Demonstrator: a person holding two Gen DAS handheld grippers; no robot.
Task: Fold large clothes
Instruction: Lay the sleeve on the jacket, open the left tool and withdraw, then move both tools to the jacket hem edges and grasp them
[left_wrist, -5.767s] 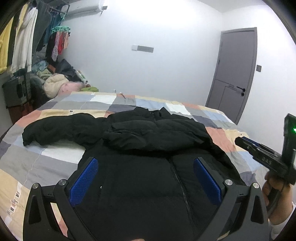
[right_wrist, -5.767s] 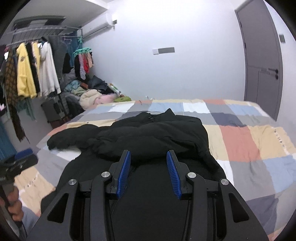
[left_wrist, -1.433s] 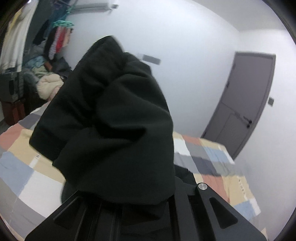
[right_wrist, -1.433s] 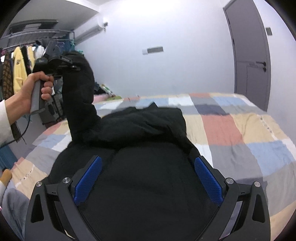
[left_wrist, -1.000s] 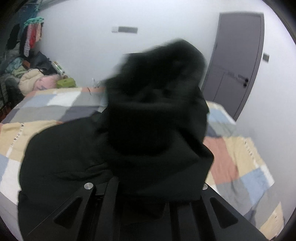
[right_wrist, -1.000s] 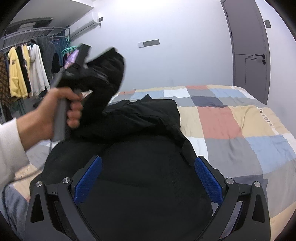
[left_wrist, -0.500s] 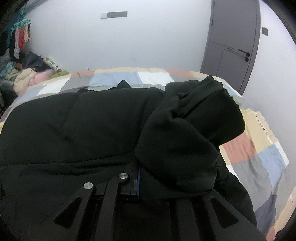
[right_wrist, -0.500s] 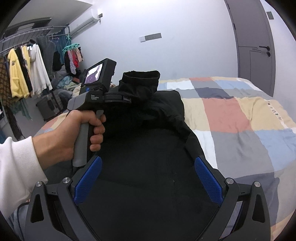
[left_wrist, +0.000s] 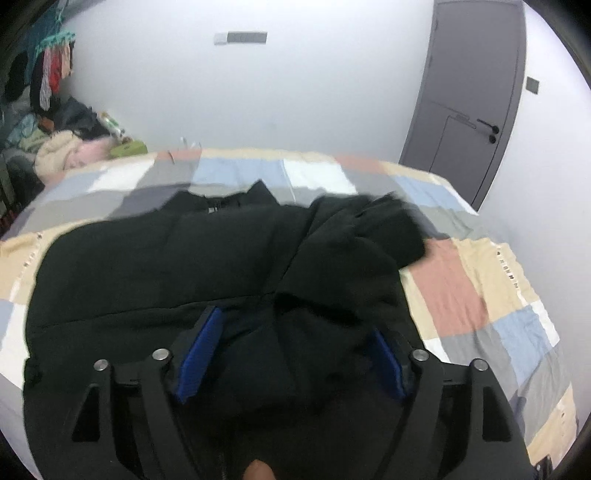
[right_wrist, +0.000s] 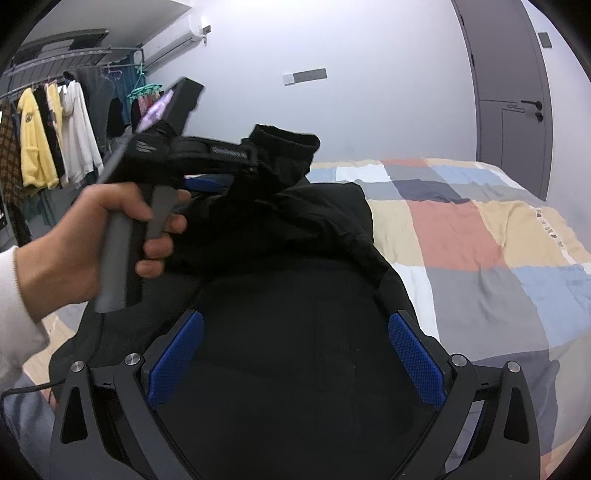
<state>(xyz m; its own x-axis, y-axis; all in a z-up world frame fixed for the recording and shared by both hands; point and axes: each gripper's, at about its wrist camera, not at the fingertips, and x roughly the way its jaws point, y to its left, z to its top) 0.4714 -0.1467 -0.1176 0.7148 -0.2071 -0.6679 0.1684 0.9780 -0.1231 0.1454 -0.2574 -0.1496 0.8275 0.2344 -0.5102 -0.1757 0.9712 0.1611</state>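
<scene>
The right gripper (right_wrist: 293, 354) hangs low over the front of the black jacket (right_wrist: 295, 302), its blue-padded fingers (right_wrist: 413, 354) spread wide with nothing between them. The left gripper (left_wrist: 290, 354) has its blue pads (left_wrist: 201, 347) parted too, and a bunched fold of the jacket's sleeve (left_wrist: 332, 280) lies loose in the gap between them; from the left wrist view it is not clear whether the cloth touches either pad. In the right wrist view the person's left hand (right_wrist: 92, 243) wraps the grey handle of that tool, which sits above the jacket's left side with the sleeve cuff (right_wrist: 284, 142) rising just past its tip. The jacket lies spread on the bed (right_wrist: 480, 229), its sleeve laid across the chest toward the right, the cuff end blurred. The bed wears a patchwork cover (left_wrist: 454, 295) of grey, blue, beige and salmon squares. Beyond it stand a white wall and a grey door (left_wrist: 469, 96); a rack of hanging clothes (right_wrist: 55, 129) fills the far left corner.
</scene>
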